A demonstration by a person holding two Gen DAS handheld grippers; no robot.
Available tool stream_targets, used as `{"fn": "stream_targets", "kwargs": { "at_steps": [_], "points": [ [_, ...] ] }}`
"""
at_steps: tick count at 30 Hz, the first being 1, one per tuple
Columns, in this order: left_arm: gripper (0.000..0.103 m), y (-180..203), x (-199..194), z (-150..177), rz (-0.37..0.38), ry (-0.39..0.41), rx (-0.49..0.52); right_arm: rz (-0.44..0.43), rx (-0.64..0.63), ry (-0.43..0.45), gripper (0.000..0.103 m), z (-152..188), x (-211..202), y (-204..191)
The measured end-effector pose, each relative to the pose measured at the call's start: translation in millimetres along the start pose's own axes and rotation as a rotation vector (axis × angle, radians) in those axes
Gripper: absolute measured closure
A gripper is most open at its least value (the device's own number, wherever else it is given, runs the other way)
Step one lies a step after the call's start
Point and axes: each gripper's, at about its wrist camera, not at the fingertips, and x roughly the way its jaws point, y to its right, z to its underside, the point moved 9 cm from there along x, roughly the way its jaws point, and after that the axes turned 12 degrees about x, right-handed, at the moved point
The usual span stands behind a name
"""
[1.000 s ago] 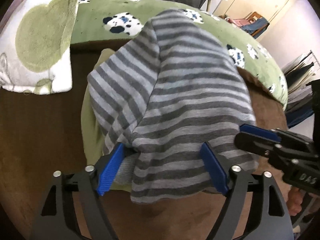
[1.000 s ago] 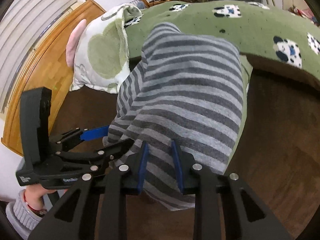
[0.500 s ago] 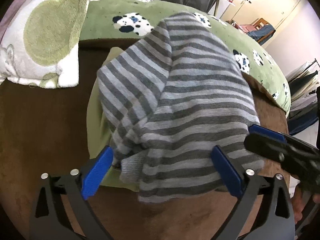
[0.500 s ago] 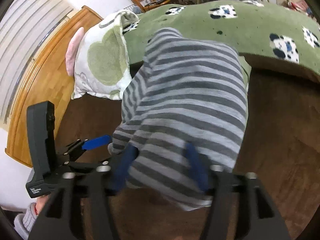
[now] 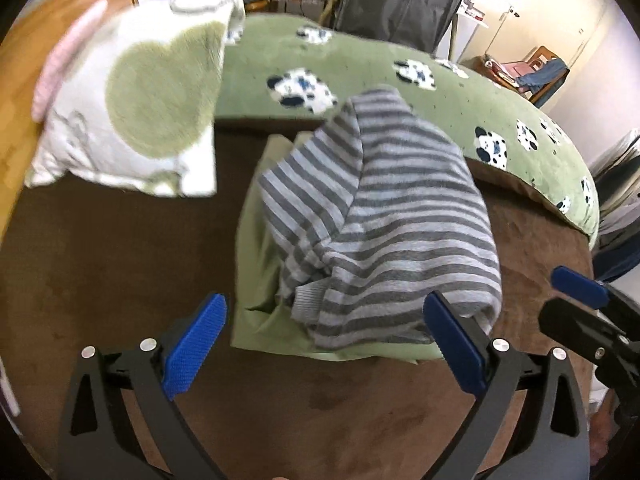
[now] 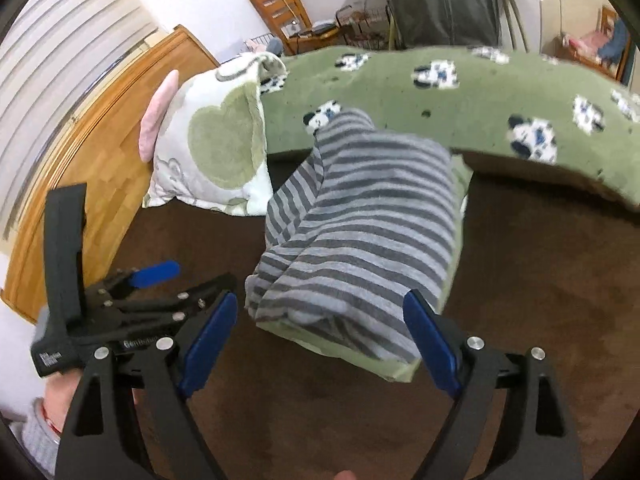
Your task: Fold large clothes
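A grey striped garment (image 5: 384,216) lies folded in a bundle on top of a folded light green cloth (image 5: 256,280), on a brown bed surface (image 5: 100,280). It also shows in the right wrist view (image 6: 360,236), on the green cloth (image 6: 404,368). My left gripper (image 5: 324,344) is open and empty, just in front of the bundle's near edge. My right gripper (image 6: 320,340) is open and empty, also just short of the bundle. The right gripper shows at the right of the left wrist view (image 5: 580,300); the left gripper shows at the left of the right wrist view (image 6: 156,280).
A white and green pillow (image 5: 132,120) lies at the far left by a wooden headboard (image 6: 120,128). A green blanket with panda prints (image 5: 440,92) runs across the back. Furniture and a dark hanging bag (image 5: 400,0) stand beyond the bed.
Both grippers opened and let go of the striped garment, then drew back from it. The garment dropped onto the green cloth and lies free.
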Motion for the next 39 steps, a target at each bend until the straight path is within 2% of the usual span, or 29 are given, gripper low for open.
{"fn": "stream_targets", "kwargs": {
  "at_steps": [9, 14, 17, 23, 28, 32, 35, 39],
  "points": [
    [0.006, 13, -102, 11, -0.072, 0.045, 0.048, 0.069, -0.152, 0.086, 0.019, 29, -96, -30],
    [0.006, 25, -153, 38, -0.095, 0.067, 0.070, 0.095, -0.138, 0.148, 0.019, 63, -151, -34],
    [0.006, 28, -175, 58, -0.110, 0.079, 0.078, 0.108, -0.103, 0.151, 0.019, 87, -169, -36],
    [0.006, 26, -209, 102, -0.102, 0.115, 0.080, 0.133, -0.015, 0.177, 0.019, 137, -188, -49],
    [0.006, 24, -228, 135, -0.090, 0.111, 0.194, 0.153, 0.037, 0.193, 0.019, 180, -196, -65],
    [0.006, 18, -246, 156, -0.096, 0.117, 0.242, 0.142, 0.045, 0.177, 0.019, 207, -201, -75],
    [0.006, 14, -255, 171, -0.071, 0.118, 0.232, 0.139, 0.031, 0.164, 0.019, 225, -202, -81],
    [0.006, 11, -257, 184, -0.073, 0.123, 0.223, 0.139, 0.006, 0.154, 0.019, 242, -207, -85]
  ]
}}
